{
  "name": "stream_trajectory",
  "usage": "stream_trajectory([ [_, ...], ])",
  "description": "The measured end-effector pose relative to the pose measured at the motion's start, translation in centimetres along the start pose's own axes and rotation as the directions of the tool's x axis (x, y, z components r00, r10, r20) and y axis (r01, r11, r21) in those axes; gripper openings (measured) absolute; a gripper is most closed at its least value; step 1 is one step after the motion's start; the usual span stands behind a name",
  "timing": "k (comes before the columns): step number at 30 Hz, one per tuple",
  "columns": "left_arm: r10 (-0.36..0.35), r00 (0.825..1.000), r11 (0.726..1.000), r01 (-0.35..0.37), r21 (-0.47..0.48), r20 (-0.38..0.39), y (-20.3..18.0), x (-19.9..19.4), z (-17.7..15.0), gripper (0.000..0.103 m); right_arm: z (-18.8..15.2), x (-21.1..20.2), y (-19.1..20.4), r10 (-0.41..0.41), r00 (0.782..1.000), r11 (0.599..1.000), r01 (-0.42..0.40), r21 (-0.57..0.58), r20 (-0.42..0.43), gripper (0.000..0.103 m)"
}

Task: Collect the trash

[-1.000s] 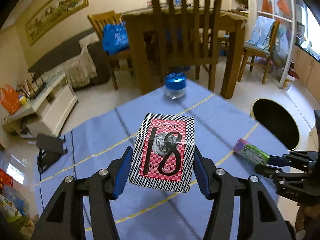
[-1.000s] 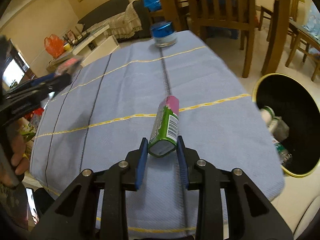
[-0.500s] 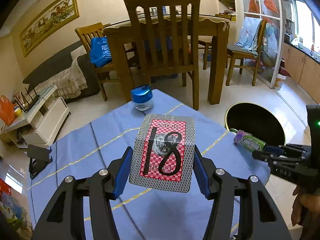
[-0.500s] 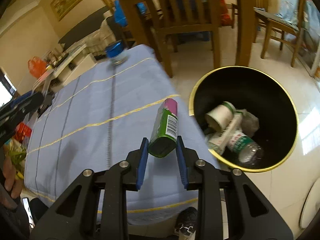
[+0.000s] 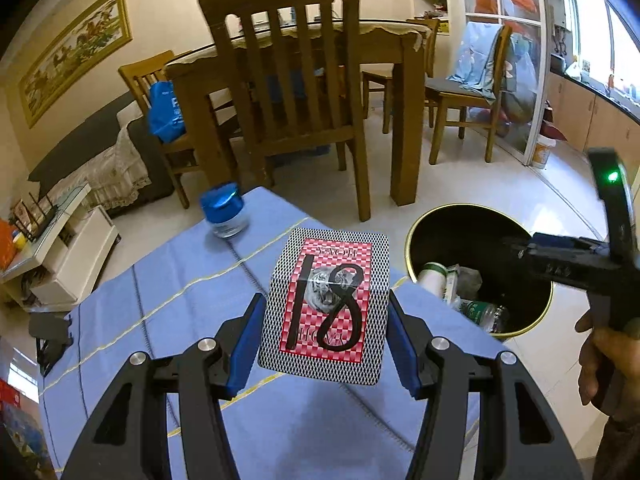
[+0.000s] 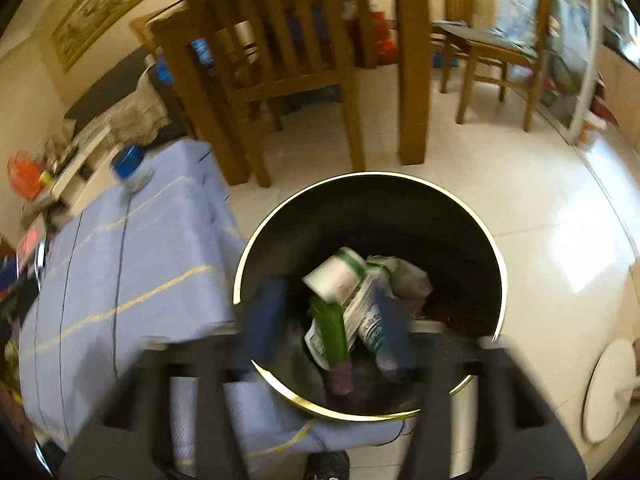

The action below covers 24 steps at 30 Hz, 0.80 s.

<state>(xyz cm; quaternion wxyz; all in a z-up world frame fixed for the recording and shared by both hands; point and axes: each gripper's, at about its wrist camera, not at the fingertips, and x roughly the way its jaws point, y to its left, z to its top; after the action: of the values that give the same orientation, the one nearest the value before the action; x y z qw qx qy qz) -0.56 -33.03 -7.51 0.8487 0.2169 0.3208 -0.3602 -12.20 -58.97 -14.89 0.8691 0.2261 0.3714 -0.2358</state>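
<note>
Dropping tube (image 6: 334,334) into bin (image 6: 494,264); right tongs (image 6: 326,334) spread, empty; left tongs (image 5: 326,344) gripping card (image 5: 326,308); next: bin card.

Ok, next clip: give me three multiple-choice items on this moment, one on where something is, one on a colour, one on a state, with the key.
1. Where is the green tube?
A. On the blue tablecloth
B. Inside the black bin
C. On the chair seat

2. What colour is the lid of the small jar on the tablecloth?
A. Blue
B. Red
C. White

3. What is the left gripper doing?
A. Open and empty
B. Shut on a bottle
C. Shut on the card box marked 18

Key: B, the tube is within the bin rim, over the other trash; A, the jar lid is plainly blue; C, both blue fingers press the sides of the card box.
</note>
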Motion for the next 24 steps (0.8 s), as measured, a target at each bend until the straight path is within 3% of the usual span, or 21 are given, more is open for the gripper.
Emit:
stream_trajectory([
  [5,-0.024,1.0,0.999,0.025,0.023,-0.014,-1.9,1.4,0.8,0.056,-0.2,-1.6,-3.2,-0.001,0.997,0.997,-0.005,0.075,0.075,0.078],
  [11,-0.056,0.998,0.995,0.058,0.078,-0.022,-5.3,2.8,1.8,0.056,-2.7,-2.7,-8.3,-0.048,0.995,0.979,0.029,0.203,0.093,0.086],
  [16,-0.09,0.996,0.986,0.092,0.137,-0.016,-8.9,3.7,3.5,0.056,-4.3,-2.9,-12.0,-0.079,0.994,0.961,0.055,0.271,0.077,0.086],
  [24,-0.154,0.987,0.974,0.158,0.161,-0.04,-12.2,5.6,4.8,0.06,-5.6,-3.4,-14.1,-0.094,0.993,0.951,0.067,0.303,0.077,0.086],
])
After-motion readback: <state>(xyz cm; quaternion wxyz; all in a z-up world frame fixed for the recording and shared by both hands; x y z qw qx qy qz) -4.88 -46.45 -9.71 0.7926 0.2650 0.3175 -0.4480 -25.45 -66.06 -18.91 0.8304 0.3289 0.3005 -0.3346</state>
